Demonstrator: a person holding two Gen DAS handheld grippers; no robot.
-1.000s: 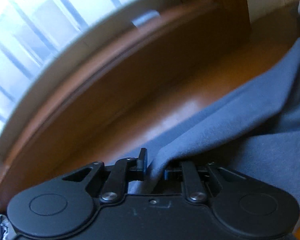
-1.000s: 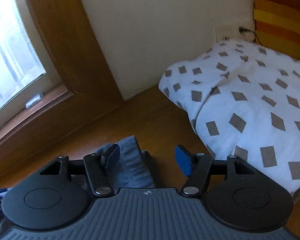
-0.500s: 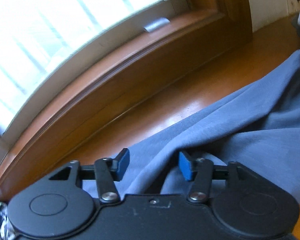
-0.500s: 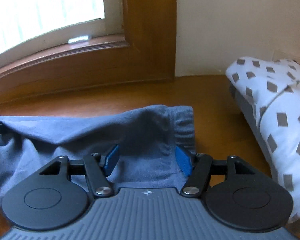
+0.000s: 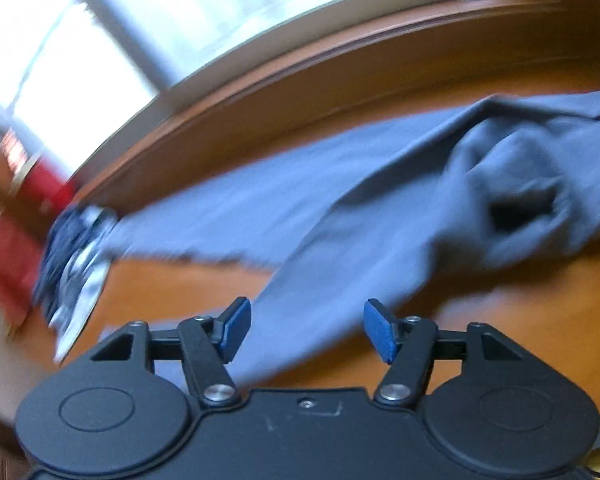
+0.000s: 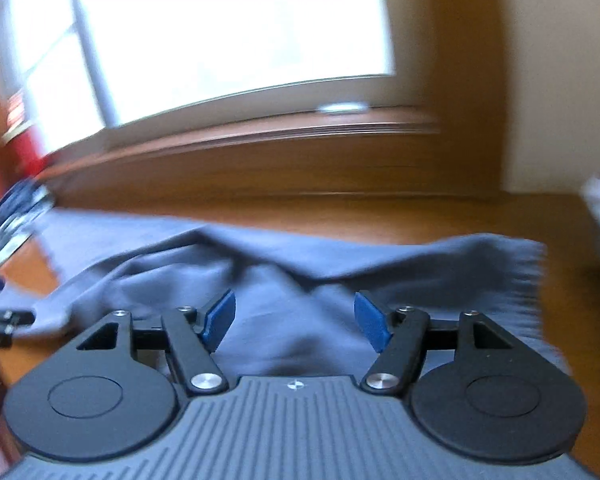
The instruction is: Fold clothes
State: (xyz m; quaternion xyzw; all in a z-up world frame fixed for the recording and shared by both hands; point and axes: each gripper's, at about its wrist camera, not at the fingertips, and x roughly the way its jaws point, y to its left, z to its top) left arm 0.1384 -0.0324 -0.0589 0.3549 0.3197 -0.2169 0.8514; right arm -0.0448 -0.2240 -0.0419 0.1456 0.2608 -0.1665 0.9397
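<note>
On the wooden desk (image 5: 520,320) below the window (image 6: 228,40), the blue-grey garment (image 5: 320,216) lay released and rumpled, reaching toward the left edge. Left gripper (image 5: 306,330), pinching cloth a second earlier, was opening, nothing pressed between its pads. Right gripper (image 6: 294,318) likewise opening, empty, above the fabric. Judged: one fold laid, regrasp pending

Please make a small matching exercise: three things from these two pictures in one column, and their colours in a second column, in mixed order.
Things:
1. crumpled cloth garment
2. wooden table top
3. soft pads on the left gripper

Colours:
A. bright blue
B. grey-blue
C. orange-brown

Right pairs: 1-B, 2-C, 3-A
</note>
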